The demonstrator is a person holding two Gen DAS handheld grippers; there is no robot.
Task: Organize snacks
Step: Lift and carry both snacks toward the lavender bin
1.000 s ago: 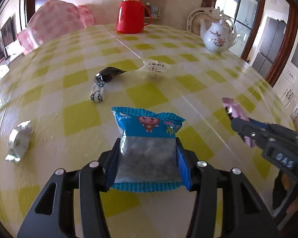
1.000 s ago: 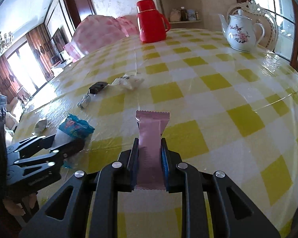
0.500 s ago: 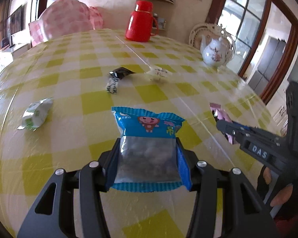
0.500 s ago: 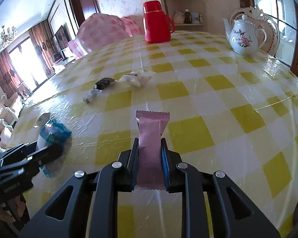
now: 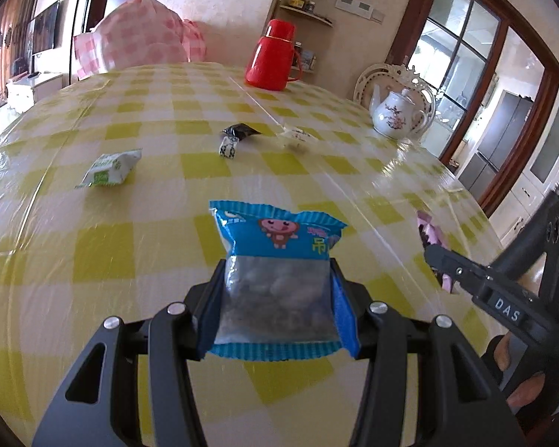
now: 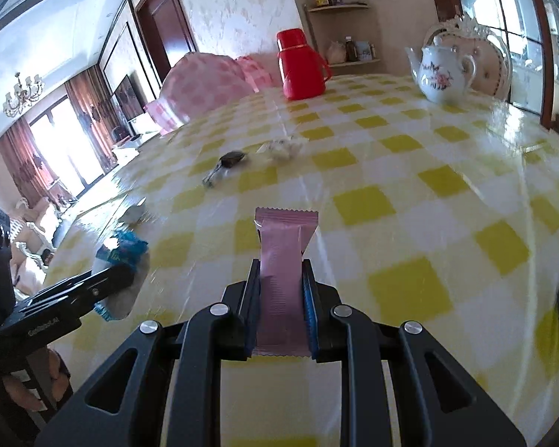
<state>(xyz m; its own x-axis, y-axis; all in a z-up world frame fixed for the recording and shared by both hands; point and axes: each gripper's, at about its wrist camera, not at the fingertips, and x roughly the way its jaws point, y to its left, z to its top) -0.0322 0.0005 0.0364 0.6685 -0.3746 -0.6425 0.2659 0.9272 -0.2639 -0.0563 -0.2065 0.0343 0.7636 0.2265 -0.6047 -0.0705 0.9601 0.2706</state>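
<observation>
My left gripper (image 5: 277, 283) is shut on a blue snack packet (image 5: 277, 260) with a cartoon monkey, held above the yellow-checked table (image 5: 130, 246). My right gripper (image 6: 282, 279) is shut on a slim pink wafer bar (image 6: 284, 257). In the left wrist view the right gripper (image 5: 434, 257) shows at the right edge with the pink bar (image 5: 430, 229). The right wrist view has the left gripper (image 6: 119, 279) low on the left with the blue packet (image 6: 125, 253). Loose snacks lie farther out: a green-white packet (image 5: 110, 167), a black packet (image 5: 240, 130), a small patterned packet (image 5: 228, 147) and a white packet (image 5: 296, 136).
A red thermos (image 5: 274, 59) and a floral white teapot (image 5: 397, 115) stand at the table's far side. A pink checked chair cover (image 5: 138, 44) rises behind the far left edge. A person's hand (image 5: 518, 383) holds the right gripper's handle.
Both grippers have pulled back from the table's middle with their packets still held. The loose snacks now look farther away, and the green-white packet has come further into the left wrist view.
</observation>
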